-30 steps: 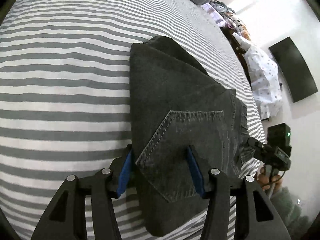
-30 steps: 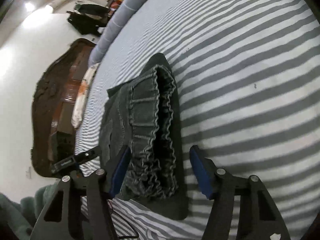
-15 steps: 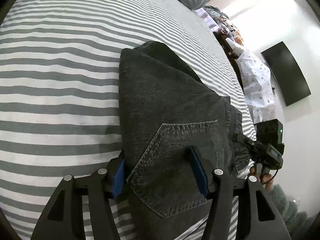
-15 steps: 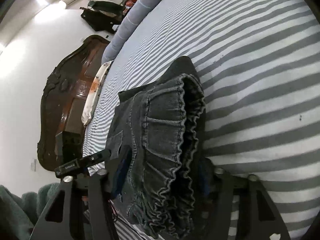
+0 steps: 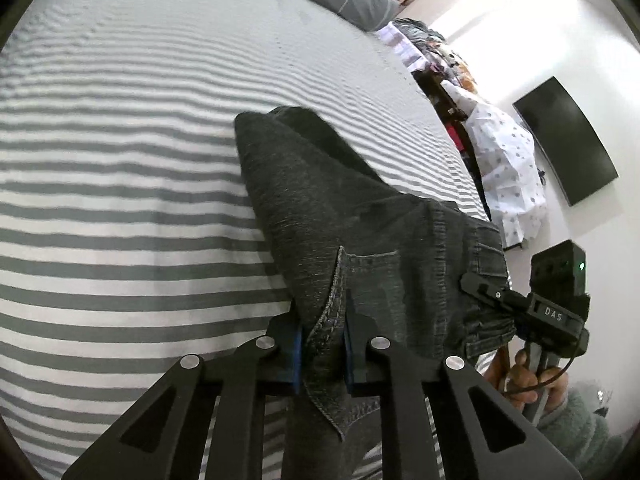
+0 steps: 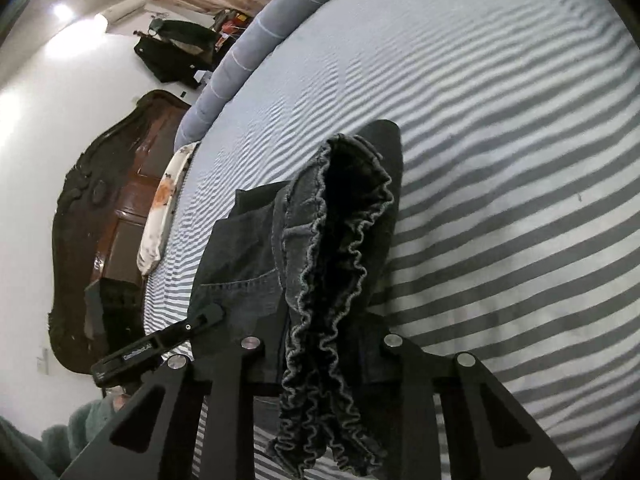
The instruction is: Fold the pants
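Now, I write down what my two wrist cameras show, always relative to the jeans.

Jeans: dark grey denim jeans (image 5: pixel 360 216), folded into a thick bundle, lie on the striped bed sheet (image 5: pixel 120 208). The near end is raised off the sheet; the far end touches it.

Left gripper: my left gripper (image 5: pixel 322 344) has just been closing. Its jaws stand narrow now and the blue pads (image 5: pixel 297 354) pinch a fold of the denim at the stitched edge of the back pocket (image 5: pixel 372 276). The cloth hangs below the jaws.

Right gripper: my right gripper (image 6: pixel 320 356) has also just been closing, and the ruffled elastic waistband (image 6: pixel 332 280) is between its jaws. The cloth covers the pads, so I cannot see them, but the bundle is squeezed there and hangs over the jaws toward the camera.

Both grippers together: each one is seen from the other camera at the side of the jeans, touching the denim at the waist end.

Person: a hand (image 5: pixel 528 380) with a fluffy grey-green sleeve (image 5: pixel 576 436) holds the right gripper, beside the waist end of the jeans.

Sheet: grey and white stripes, all around the jeans.

Pillows: long grey pillows (image 6: pixel 256 52) lie far behind the jeans, at the head of the bed.

Headboard: a dark carved wooden headboard (image 6: pixel 100 232) stands well apart from the jeans, beyond the edge of the sheet.

Screen: a black flat screen (image 5: pixel 568 140) is on the white wall, well apart from the jeans.
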A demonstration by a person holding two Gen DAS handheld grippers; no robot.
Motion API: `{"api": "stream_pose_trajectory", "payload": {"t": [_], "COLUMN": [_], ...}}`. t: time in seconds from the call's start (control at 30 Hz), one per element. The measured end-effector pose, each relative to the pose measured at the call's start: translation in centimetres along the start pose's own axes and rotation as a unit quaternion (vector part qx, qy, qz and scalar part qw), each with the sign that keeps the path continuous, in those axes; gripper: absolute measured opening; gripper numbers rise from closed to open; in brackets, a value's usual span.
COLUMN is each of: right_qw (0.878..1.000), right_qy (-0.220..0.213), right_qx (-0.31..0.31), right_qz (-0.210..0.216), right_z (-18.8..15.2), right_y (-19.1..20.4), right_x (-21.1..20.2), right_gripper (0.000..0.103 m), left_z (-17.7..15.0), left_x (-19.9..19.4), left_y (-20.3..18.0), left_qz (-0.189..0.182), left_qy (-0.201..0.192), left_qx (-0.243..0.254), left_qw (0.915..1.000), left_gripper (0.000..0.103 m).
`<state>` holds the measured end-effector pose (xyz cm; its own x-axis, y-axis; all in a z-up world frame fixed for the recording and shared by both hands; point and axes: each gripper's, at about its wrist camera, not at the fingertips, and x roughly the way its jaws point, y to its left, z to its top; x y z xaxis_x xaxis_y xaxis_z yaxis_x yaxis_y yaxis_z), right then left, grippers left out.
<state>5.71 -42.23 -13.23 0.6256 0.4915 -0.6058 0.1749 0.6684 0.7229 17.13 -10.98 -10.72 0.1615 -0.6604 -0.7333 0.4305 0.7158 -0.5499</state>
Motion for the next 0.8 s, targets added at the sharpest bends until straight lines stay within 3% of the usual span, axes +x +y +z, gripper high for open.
{"api": "stream_pose_trajectory", "payload": {"t": [0.17, 0.47, 0.8], "right_qw": [1.000, 0.997, 0.996], "right_qy": [0.005, 0.023, 0.055], "right_qx": [-0.023, -0.061, -0.069], "right_qz": [0.005, 0.041, 0.030], "right_z": [0.8, 4.2, 7.2], "right_y": [3.7, 11.9, 15.8], "right_x": [1.1, 8.8, 17.3], "right_gripper": [0.024, 0.024, 0.024], "left_z": [1.0, 5.2, 8.4], "left_x": [-3.9, -10.6, -11.4], "left_y": [1.5, 6.9, 13.0], "left_qz": [0.006, 0.081, 0.130], "left_qy": [-0.023, -0.068, -0.070], "left_qx": [0.007, 0.016, -0.006], "left_qw": [0.9997, 0.9943, 0.9891], "left_gripper": [0.015, 0.015, 0.015]}}
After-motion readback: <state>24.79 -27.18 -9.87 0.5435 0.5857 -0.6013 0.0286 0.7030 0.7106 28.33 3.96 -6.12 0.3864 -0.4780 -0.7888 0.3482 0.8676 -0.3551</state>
